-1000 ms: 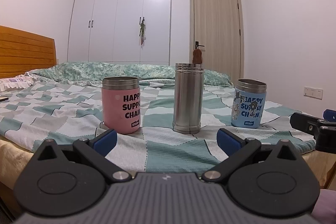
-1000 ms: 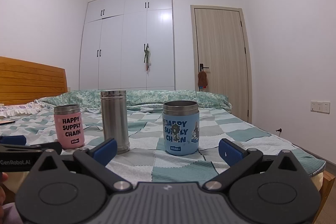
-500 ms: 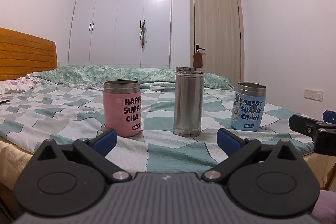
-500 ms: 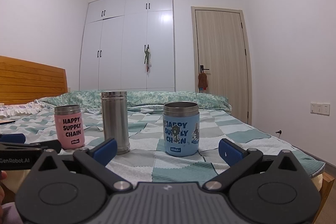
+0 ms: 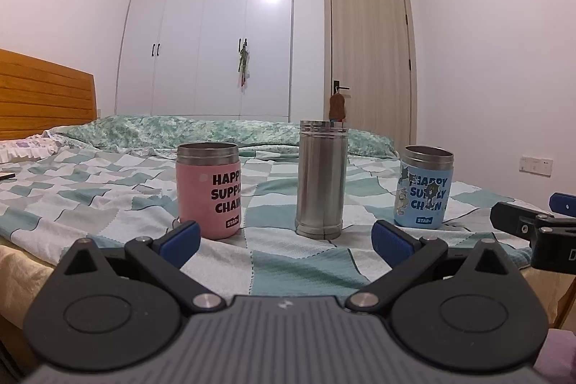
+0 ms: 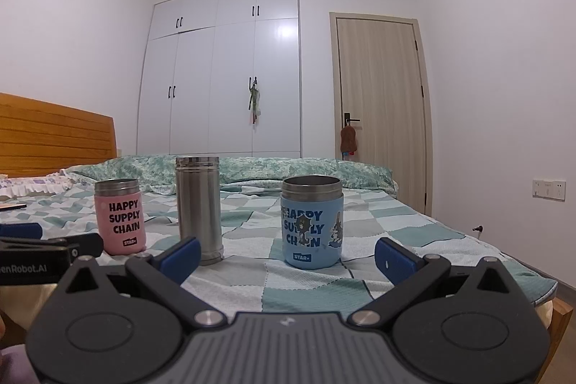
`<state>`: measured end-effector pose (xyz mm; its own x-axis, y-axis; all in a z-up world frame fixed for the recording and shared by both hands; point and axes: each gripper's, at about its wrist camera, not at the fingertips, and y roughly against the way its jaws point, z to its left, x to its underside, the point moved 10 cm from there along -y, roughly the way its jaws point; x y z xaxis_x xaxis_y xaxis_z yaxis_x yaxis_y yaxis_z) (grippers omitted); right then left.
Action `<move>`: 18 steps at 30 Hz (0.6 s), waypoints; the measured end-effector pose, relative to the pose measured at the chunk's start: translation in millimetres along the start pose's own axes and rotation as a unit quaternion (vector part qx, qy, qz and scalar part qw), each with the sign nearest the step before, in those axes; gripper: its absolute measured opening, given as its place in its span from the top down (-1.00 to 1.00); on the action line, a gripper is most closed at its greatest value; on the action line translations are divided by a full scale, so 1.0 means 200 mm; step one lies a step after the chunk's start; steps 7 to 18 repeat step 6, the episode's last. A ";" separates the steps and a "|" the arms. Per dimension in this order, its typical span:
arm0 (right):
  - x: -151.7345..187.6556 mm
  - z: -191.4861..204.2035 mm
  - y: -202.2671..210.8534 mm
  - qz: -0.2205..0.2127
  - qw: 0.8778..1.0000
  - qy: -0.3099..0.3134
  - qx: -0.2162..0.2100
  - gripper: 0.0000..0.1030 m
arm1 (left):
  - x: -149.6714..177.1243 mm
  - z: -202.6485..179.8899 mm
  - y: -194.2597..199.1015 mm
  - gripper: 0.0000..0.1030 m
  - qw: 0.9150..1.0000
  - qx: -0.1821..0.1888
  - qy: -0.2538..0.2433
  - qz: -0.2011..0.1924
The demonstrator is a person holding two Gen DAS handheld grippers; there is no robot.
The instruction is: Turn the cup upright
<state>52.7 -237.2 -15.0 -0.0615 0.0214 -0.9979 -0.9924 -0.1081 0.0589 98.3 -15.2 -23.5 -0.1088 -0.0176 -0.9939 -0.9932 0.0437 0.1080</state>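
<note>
Both views sit slightly lower than before; cups unmoved. Steel cup (image 5: 321,179) stands vertical on the bed (image 5: 108,197) between pink cup (image 5: 208,189) and blue cup (image 5: 424,186). Left gripper (image 5: 284,236) and right gripper (image 6: 286,254) spread wide, empty. Only the right view shows blue cup's open mouth clearly.

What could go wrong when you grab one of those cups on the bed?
The steel cup is tall and narrow and stands on a soft, wrinkled blanket, so a nudge might topple it. The pink cup stands close beside it and could get bumped by the open left gripper. The open right gripper could likewise knock the blue cup.
</note>
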 end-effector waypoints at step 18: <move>0.00 0.00 0.00 0.000 1.000 0.000 0.000 -1.00 | 0.00 -0.01 0.00 -1.00 1.000 0.002 -0.005 -0.002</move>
